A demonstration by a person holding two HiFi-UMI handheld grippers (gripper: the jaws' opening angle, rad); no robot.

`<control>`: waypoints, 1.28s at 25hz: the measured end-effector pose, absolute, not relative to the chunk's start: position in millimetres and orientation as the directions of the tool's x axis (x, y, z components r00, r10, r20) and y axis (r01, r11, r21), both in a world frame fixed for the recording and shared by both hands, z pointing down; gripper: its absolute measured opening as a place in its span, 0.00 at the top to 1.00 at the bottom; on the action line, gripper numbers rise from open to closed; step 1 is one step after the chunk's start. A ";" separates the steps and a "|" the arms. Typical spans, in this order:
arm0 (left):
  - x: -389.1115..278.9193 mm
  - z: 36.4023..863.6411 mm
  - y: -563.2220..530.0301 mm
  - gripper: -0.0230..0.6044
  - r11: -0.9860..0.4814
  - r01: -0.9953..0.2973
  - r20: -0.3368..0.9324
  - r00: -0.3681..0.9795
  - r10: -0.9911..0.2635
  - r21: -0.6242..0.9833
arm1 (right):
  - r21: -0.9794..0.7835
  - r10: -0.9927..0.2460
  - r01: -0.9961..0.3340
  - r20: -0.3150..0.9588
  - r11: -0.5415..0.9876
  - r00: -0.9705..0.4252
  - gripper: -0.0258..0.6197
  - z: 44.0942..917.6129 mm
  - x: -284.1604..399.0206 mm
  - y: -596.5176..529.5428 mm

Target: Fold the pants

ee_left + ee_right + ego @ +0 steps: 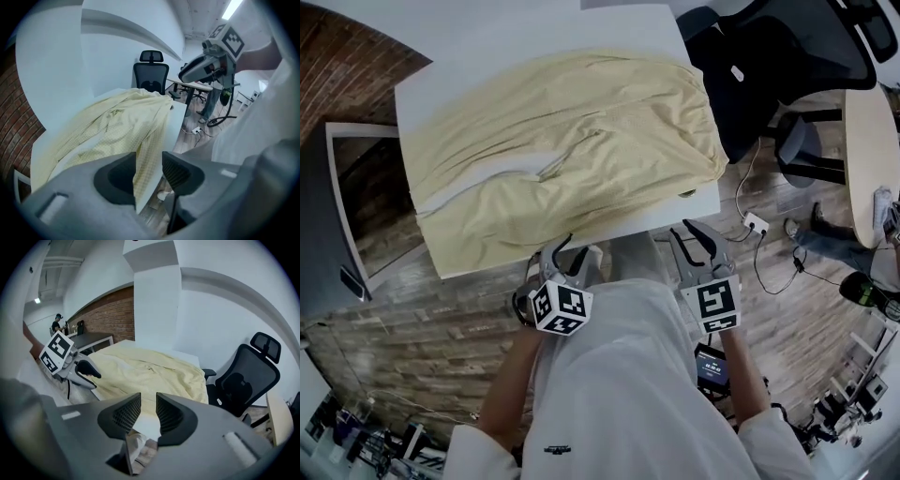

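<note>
Pale yellow pants [572,141] lie spread and wrinkled over most of a white table [534,37], their near edge hanging over the table's front left side. My left gripper [565,248] is just off the table's near edge, below that hanging cloth. In the left gripper view its jaws [150,161] stand apart, with the pants' hanging edge [145,154] in line with the gap but not pinched. My right gripper [694,232] hovers at the near right corner. Its jaws [148,401] are open and empty, pointing at the pants [150,371].
A black office chair [769,66] stands close to the table's right side. A round table [867,159] is farther right. A power strip with cables [755,223] lies on the wooden floor. A dark framed panel [356,206] leans against the brick wall on the left.
</note>
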State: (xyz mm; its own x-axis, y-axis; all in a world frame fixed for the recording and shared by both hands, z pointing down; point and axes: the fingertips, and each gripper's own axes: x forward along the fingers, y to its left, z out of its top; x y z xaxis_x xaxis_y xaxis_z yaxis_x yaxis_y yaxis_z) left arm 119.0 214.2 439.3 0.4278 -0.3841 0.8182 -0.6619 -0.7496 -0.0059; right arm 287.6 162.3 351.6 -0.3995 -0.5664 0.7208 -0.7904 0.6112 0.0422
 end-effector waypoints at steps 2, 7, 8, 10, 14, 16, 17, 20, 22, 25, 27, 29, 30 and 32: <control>122.6 449.0 211.9 0.68 -0.763 -0.646 0.834 0.420 -0.358 -0.002 | 0.063 -0.548 -0.774 0.743 0.630 -0.385 0.78 364.4 298.6 154.2; 131.7 471.4 207.2 0.68 -0.807 -0.591 0.865 0.412 -0.287 0.014 | 0.156 -0.503 -0.703 0.803 0.694 -0.320 0.78 395.9 322.6 135.1; 133.7 474.7 207.0 0.68 -0.814 -0.581 0.868 0.413 -0.276 0.018 | 0.171 -0.491 -0.681 0.815 0.712 -0.309 0.78 403.2 326.1 132.8; 137.1 480.4 207.1 0.70 -0.824 -0.566 0.872 0.415 -0.259 0.024 | 0.184 -0.460 -0.639 0.837 0.747 -0.296 0.78 418.7 331.7 130.7; 141.6 490.7 205.7 0.77 -0.832 -0.553 0.882 0.410 -0.234 0.036 | 0.194 -0.400 -0.560 0.875 0.806 -0.272 0.81 446.2 343.8 127.1; 142.5 495.4 205.3 0.78 -0.836 -0.548 0.888 0.404 -0.220 0.042 | 0.202 -0.372 -0.514 0.894 0.834 -0.252 0.81 460.2 350.7 125.6; 142.8 497.6 205.2 0.79 -0.837 -0.545 0.891 0.401 -0.214 0.044 | 0.206 -0.358 -0.490 0.903 0.847 -0.239 0.81 467.4 354.3 125.0; 140.7 504.6 202.9 0.92 -0.830 -0.555 0.899 0.386 -0.207 0.047 | 0.219 -0.332 -0.435 0.921 0.873 -0.203 0.82 485.4 364.3 121.4; 138.7 509.0 201.9 0.95 -0.819 -0.570 0.904 0.379 -0.198 0.059 | 0.219 -0.322 -0.428 0.928 0.877 -0.185 0.82 492.9 370.0 117.5; 139.5 509.3 202.6 0.95 -0.815 -0.573 0.907 0.382 -0.178 0.081 | 0.213 -0.301 -0.408 0.939 0.888 -0.165 0.82 500.7 376.2 113.4; 140.8 503.4 205.7 0.95 -0.824 -0.558 0.905 0.394 -0.162 0.095 | 0.210 -0.286 -0.378 0.945 0.902 -0.159 0.82 504.1 376.9 112.4; 141.4 493.8 210.6 0.95 -0.834 -0.541 0.901 0.409 -0.148 0.108 | 0.203 -0.272 -0.349 0.949 0.915 -0.159 0.80 505.9 376.4 113.1; 141.7 488.2 212.8 0.95 -0.835 -0.538 0.897 0.417 -0.145 0.114 | 0.198 -0.263 -0.337 0.952 0.920 -0.159 0.77 506.7 376.9 114.2; 142.0 477.6 215.5 0.95 -0.829 -0.546 0.891 0.428 -0.149 0.124 | 0.192 -0.253 -0.325 0.955 0.926 -0.158 0.74 508.4 379.4 116.4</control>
